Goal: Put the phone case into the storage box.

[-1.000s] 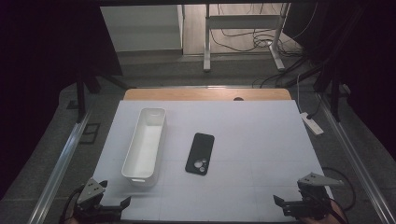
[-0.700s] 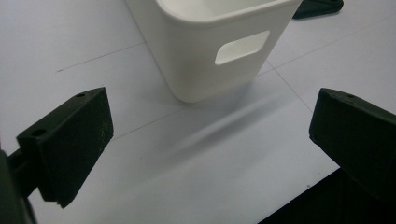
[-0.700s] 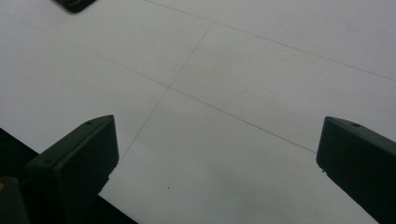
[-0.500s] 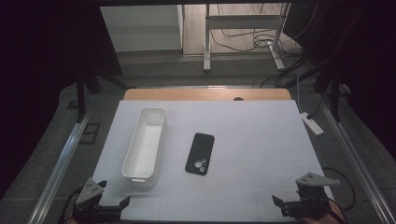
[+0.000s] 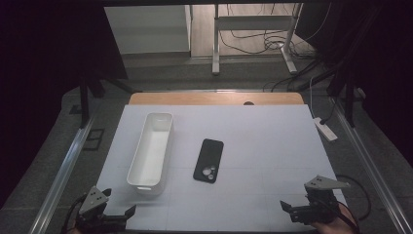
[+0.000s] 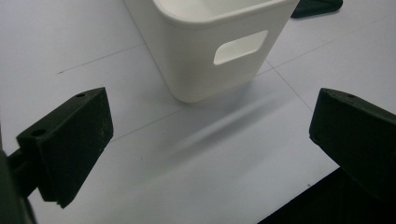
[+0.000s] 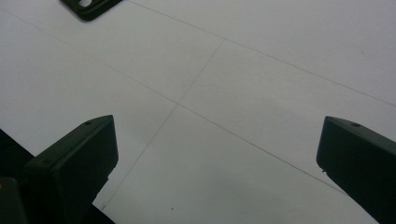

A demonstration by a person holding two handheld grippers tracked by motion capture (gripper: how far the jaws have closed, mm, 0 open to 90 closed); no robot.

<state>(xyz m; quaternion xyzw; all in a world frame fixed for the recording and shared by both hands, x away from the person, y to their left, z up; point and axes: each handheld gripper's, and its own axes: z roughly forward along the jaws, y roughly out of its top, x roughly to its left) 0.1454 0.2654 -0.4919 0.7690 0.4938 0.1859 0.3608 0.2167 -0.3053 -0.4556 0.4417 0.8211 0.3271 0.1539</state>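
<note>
With both claws gaping wide and empty, the right claw [image 5: 298, 210] is edging outward along the bench [image 5: 272, 146] front while the left claw [image 5: 117, 218] is waiting beside the white bin [image 5: 151, 148], the black phone [image 5: 209, 160] lying untouched mid-bench.

Left claw [image 5: 127, 214]: sits slightly lower toward the near tabletop [image 5: 272, 146] edge than one second ago; jaws spread, as far as the shift shows, no wider.
Right claw [image 5: 287, 208]: sits slightly lower and a touch further left along the near edge than one second ago; small drift between each picture.
</note>
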